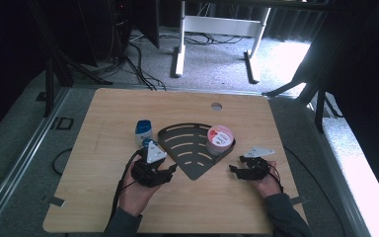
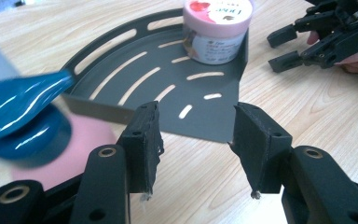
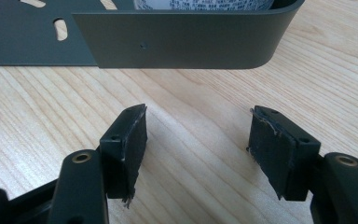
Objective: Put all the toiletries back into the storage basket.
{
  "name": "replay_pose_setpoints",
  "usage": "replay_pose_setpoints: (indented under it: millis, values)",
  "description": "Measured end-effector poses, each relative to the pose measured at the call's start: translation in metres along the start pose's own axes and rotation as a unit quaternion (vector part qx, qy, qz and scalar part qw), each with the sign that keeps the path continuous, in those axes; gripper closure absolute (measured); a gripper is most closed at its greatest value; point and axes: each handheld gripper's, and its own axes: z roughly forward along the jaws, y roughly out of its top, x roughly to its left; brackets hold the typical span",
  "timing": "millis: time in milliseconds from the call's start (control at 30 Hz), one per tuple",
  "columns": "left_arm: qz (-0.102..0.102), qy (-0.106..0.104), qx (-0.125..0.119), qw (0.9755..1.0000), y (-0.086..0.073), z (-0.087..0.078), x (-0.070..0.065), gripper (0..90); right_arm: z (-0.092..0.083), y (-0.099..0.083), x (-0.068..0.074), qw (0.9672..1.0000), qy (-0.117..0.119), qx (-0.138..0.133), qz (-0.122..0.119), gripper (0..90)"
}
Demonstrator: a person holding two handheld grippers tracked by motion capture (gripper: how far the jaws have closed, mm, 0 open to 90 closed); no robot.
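Tray [image 1: 190,148] holds a pink tub [image 1: 220,138]; bottle [image 1: 143,130] beside; both grippers gape empty.

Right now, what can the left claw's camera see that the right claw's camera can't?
The left gripper view alone gives the pink lid of the tub, the blue-capped bottle blurred up close, and the other claw in a hand. The right gripper view alone gives the shelf's outer wall side-on, with the tub's printed label peeking over it. Both share the dark slotted shelf, the wooden table, and each camera's own two black pads standing apart with nothing between them.
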Motion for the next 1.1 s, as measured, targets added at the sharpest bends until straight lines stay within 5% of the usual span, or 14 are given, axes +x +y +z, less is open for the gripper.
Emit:
replay_pose_setpoints:
  millis: [333,600,1100]
  values:
    - [-0.014,0.021,-0.003,0.9997,-0.010,-0.012,0.013,49.8,0.000,0.000,0.000,1.0000,0.000,0.000,0.000,36.1]
    - [-0.018,0.081,-0.002,0.9966,-0.014,-0.014,0.020,43.9,0.000,0.000,0.000,1.0000,0.001,-0.002,-0.001,35.7]
    - [-0.048,0.129,-0.001,0.9905,-0.013,0.004,0.040,36.3,0.001,0.000,0.000,1.0000,0.002,-0.003,-0.002,35.1]
